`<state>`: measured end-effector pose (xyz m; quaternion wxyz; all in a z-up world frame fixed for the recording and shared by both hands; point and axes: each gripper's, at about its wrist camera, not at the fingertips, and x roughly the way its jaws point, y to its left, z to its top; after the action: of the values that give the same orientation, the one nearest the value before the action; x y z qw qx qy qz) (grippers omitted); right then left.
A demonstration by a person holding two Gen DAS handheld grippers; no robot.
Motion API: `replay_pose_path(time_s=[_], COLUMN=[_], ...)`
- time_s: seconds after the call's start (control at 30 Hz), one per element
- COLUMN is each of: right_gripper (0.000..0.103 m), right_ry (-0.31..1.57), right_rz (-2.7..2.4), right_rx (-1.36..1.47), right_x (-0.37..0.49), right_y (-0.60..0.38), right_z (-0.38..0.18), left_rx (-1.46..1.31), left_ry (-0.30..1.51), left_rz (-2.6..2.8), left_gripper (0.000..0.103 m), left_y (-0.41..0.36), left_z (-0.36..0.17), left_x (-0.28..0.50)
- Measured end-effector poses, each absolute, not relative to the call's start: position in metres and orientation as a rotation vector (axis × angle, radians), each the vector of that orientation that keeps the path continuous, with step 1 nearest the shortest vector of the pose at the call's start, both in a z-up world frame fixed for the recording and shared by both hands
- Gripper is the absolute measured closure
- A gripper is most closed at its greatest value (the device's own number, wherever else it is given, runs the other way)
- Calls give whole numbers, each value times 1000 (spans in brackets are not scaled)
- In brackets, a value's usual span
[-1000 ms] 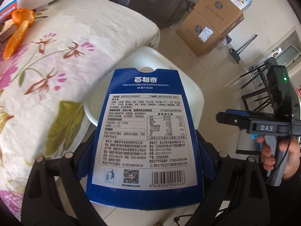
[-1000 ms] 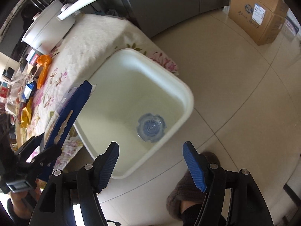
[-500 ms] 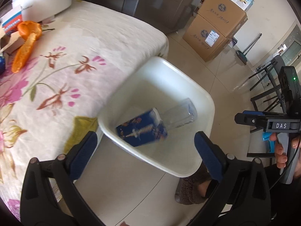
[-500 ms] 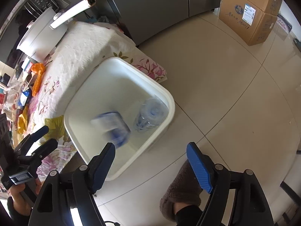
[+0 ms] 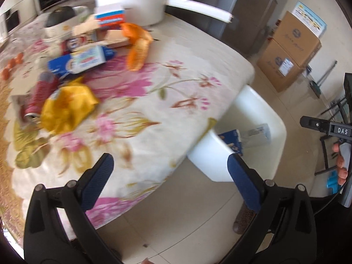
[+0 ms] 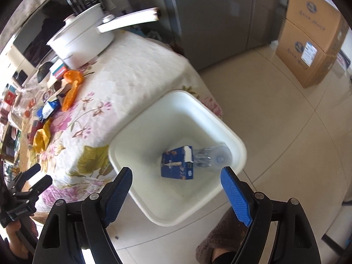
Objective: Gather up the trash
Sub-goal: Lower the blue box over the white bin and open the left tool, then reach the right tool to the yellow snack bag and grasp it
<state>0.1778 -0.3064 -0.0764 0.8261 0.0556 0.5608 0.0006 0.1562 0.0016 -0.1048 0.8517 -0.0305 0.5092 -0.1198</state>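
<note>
Floral-clothed table (image 5: 167,101) bears wrappers (image 5: 66,107); white bin (image 6: 233,140) on floor (image 6: 286,132)

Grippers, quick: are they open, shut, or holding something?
Left gripper: open, holding nothing; jaws just opened wider.
Right gripper: open, holding nothing; jaws just opened wider.

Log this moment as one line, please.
left gripper: open, empty | right gripper: open, empty | blue box, clear bottle: in white bin | yellow wrapper: on table

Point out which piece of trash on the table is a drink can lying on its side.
The red can at the left edge of the flowered tablecloth, beside the crumpled yellow wrapper. The other trash there is boxes, packets and wrappers; it alone is a metal cylinder.
</note>
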Motion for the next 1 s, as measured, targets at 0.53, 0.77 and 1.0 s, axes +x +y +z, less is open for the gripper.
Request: replay_pose_path(time_s=[0.53, 0.77, 1.0], right_gripper=[19, 19, 18], right_ry=[1153, 1158, 1155], right_rz=[169, 227, 296], right_rx=[-35, -68, -85], right_x=[208, 222, 240], right_y=[-163, -101, -41], right_z=[-71, -84, -105], left_rx=[-158, -150, -180], left_ry=[1042, 1048, 1062], left_rz=[22, 107, 162], left_gripper=[1, 1, 1], left_y=[137, 181, 213], left_z=[-98, -105, -113], left_x=[119, 115, 114])
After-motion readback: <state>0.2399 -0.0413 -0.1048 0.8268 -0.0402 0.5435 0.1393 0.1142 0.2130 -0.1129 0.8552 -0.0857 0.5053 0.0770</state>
